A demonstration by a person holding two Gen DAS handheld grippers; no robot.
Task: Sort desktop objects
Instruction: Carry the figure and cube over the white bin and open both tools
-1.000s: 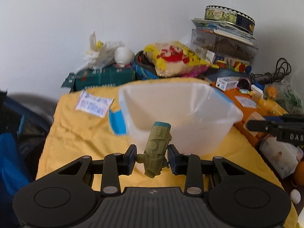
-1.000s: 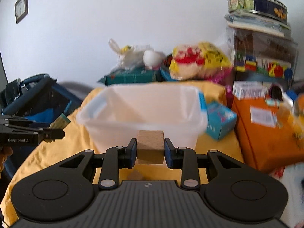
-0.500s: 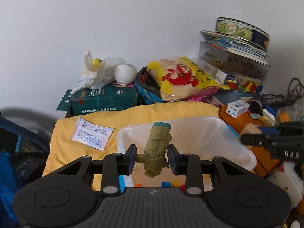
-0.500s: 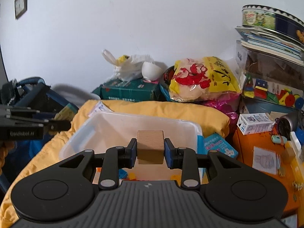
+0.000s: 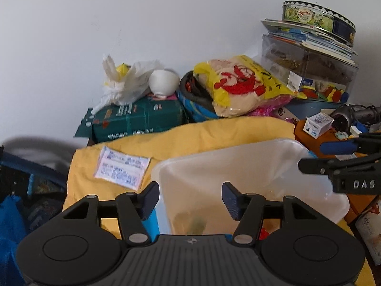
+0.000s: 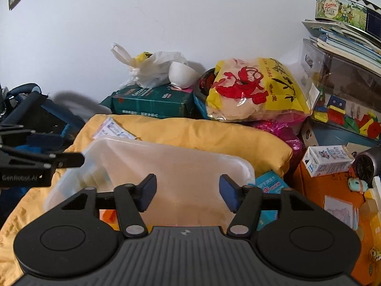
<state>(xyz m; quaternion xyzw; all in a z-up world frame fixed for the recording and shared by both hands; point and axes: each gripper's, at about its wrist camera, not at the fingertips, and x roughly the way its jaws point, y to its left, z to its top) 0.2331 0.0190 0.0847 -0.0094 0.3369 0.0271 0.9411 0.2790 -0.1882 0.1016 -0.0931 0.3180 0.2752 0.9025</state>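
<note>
A translucent plastic bin (image 5: 238, 164) (image 6: 171, 157) sits on a yellow cloth (image 5: 214, 133) just beyond both grippers. My left gripper (image 5: 190, 200) hangs over the bin's near left part, its jaws opening with nothing between them. A blurred green toy (image 5: 197, 222) lies low inside the bin under it. Over the bin's near side my right gripper (image 6: 188, 195) is also opening and holds nothing; the wooden block is out of sight. Each gripper shows in the other's view: the right gripper (image 5: 333, 166) at the right edge, the left gripper (image 6: 59, 160) at the left.
Against the wall stand a green box (image 5: 140, 116), a white plastic bag (image 5: 128, 81), a yellow snack bag (image 5: 240, 85) and a stack of books with a cookie tin (image 6: 343, 12). A paper packet (image 5: 121, 169) lies on the cloth. A blue box (image 6: 269, 186) and a small carton (image 6: 328, 159) sit at right.
Both grippers moved forward over the bin and their jaws parted. The green toy left the left gripper and dropped into the bin; the wooden block left the right gripper.
</note>
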